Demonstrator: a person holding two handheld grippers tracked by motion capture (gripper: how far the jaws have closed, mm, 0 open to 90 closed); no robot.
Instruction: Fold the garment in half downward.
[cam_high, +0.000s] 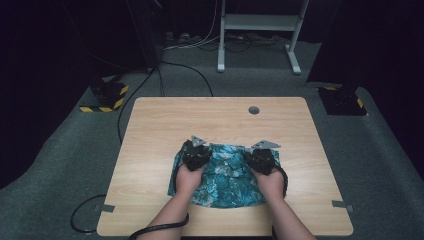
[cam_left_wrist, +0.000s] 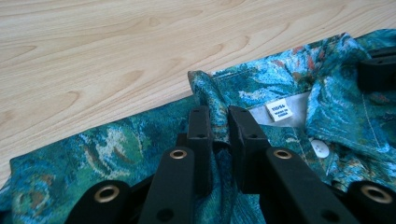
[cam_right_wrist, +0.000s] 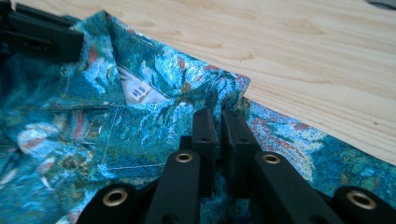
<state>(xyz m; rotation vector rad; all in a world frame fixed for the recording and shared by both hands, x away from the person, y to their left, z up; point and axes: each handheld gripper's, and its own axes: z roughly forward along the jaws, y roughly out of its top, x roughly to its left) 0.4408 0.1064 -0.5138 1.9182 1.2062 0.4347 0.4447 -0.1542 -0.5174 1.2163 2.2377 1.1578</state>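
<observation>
A teal, leaf-patterned shirt (cam_high: 222, 177) lies folded on the wooden table (cam_high: 165, 120), its collar at the far edge. My left gripper (cam_high: 195, 151) rests on the shirt's far left part. In the left gripper view, the left gripper (cam_left_wrist: 219, 117) is shut on a raised fold of shirt (cam_left_wrist: 116, 154) fabric beside the collar. A white size label (cam_left_wrist: 279, 111) and a button (cam_left_wrist: 320, 148) show there. My right gripper (cam_high: 263, 154) sits on the far right part. In the right gripper view, the right gripper (cam_right_wrist: 215, 117) is shut on a pinch of the shirt (cam_right_wrist: 140, 130) near its shoulder.
A round cable hole (cam_high: 254, 110) sits near the table's far edge. Tape strips (cam_high: 107, 208) mark the near corners. Beyond the table, a white stand (cam_high: 260, 30) and two yellow-and-black striped bases (cam_high: 106, 95) sit on the grey carpet, with cables trailing.
</observation>
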